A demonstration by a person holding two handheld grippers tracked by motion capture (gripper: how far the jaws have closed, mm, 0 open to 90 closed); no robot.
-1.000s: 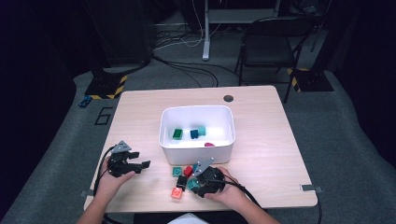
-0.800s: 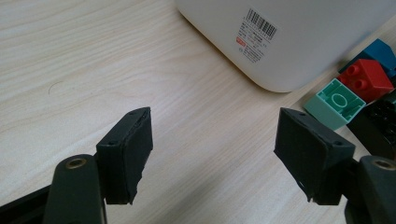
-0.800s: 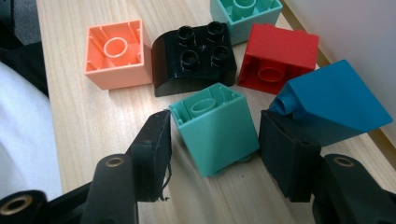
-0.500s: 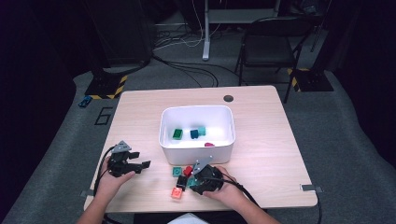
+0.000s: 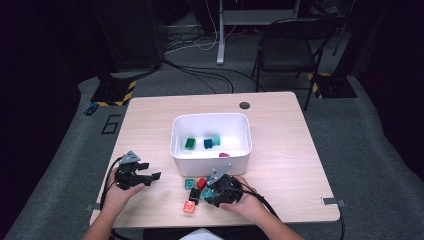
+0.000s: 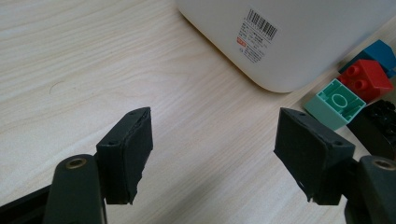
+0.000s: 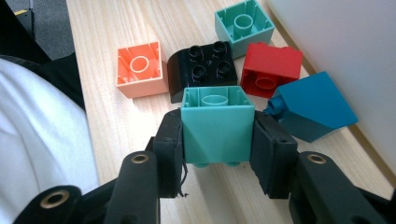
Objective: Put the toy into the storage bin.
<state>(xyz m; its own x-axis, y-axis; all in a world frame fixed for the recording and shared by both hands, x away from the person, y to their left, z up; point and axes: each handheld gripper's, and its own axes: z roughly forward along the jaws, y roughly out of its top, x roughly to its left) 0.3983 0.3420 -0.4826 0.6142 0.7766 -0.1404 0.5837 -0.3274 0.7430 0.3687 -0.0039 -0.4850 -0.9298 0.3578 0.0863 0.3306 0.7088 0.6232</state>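
My right gripper [image 7: 217, 125] is shut on a teal brick [image 7: 215, 109], held upside down just above the table. Its jaws have just been closing with this brick between them. Beyond it lie an orange brick [image 7: 140, 67], a black brick [image 7: 203, 70], a second teal brick [image 7: 243, 25], a red brick [image 7: 271, 67] and a blue sloped brick [image 7: 313, 105]. In the high view the right gripper [image 5: 207, 192] sits by this cluster, in front of the white bin [image 5: 210, 155]. My left gripper [image 5: 150, 175] [image 6: 212, 144] rests open to the left with nothing between its fingers.
The bin holds a green brick [image 5: 190, 143], a dark blue brick [image 5: 208, 143], a teal brick [image 5: 216, 139] and a pink piece [image 5: 224, 155]. A labelled bin wall [image 6: 289, 37] rises beyond the left gripper. A chair [image 5: 292, 47] stands behind the table.
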